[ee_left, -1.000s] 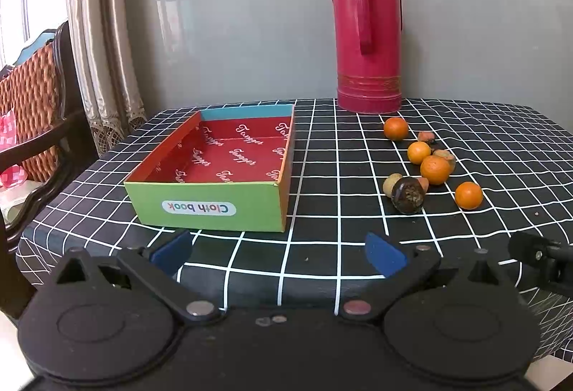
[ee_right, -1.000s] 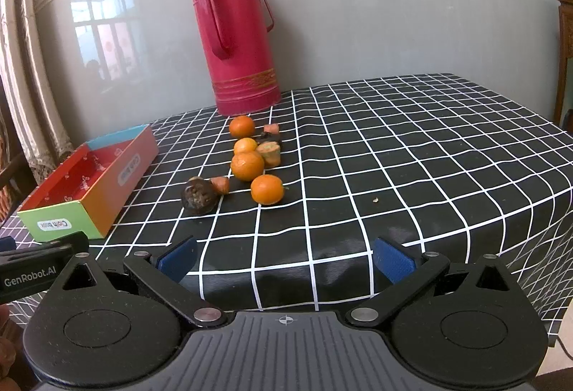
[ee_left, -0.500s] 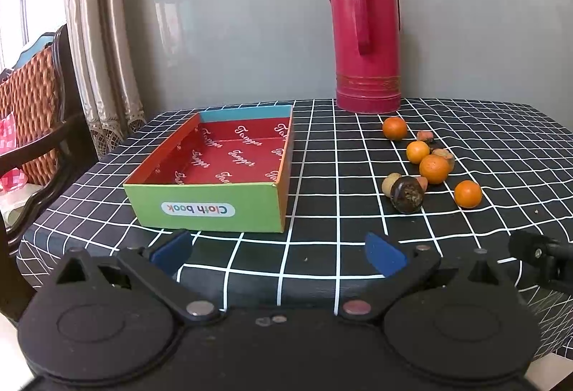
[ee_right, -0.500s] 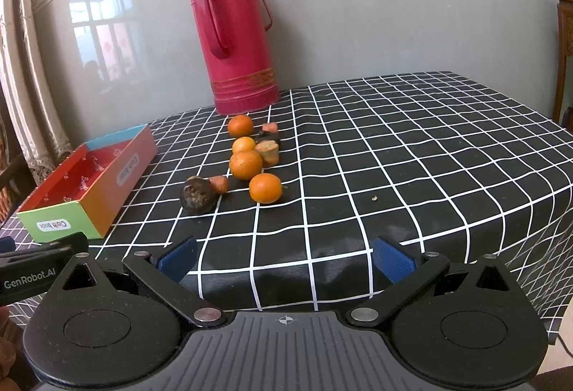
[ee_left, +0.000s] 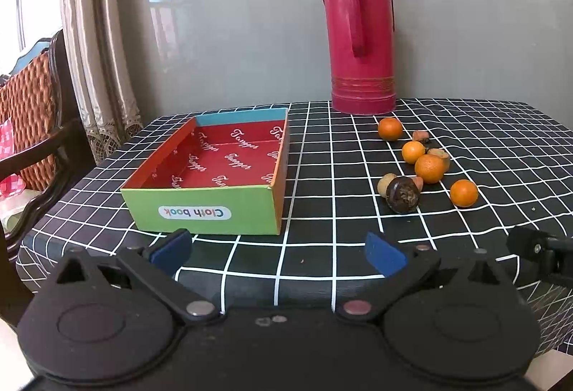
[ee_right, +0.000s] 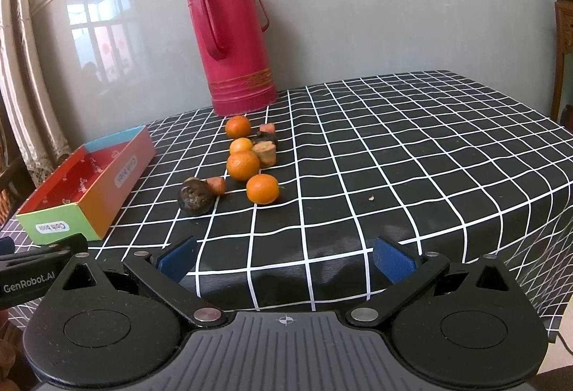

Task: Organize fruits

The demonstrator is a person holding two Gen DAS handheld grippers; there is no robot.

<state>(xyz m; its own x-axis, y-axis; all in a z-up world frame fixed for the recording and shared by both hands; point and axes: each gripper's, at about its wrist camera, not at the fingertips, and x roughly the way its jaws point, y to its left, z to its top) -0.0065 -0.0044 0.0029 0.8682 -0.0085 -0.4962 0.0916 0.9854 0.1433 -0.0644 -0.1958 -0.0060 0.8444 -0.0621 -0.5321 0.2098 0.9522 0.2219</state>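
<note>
Several small oranges lie in a loose cluster on the checked tablecloth, the nearest orange [ee_right: 262, 188] [ee_left: 463, 192] in front. A dark shrivelled fruit [ee_right: 195, 196] [ee_left: 403, 194] and a few brownish fruit pieces [ee_right: 264, 153] lie among them. An empty colourful box [ee_left: 211, 172] [ee_right: 86, 183] with a red inside sits left of the fruit. My left gripper [ee_left: 277, 247] is open at the table's near edge, just in front of the box. My right gripper [ee_right: 284, 256] is open too, short of the fruit, holding nothing.
A tall red thermos [ee_left: 361, 49] [ee_right: 234, 40] stands at the back by the grey wall. A wooden chair [ee_left: 32, 126] and curtain are off the table's left side. The tablecloth [ee_right: 412, 147] stretches bare to the right of the fruit.
Both grippers have edged slightly forward toward the table; box and fruit appear a little closer. Nothing has been taken hold of.
</note>
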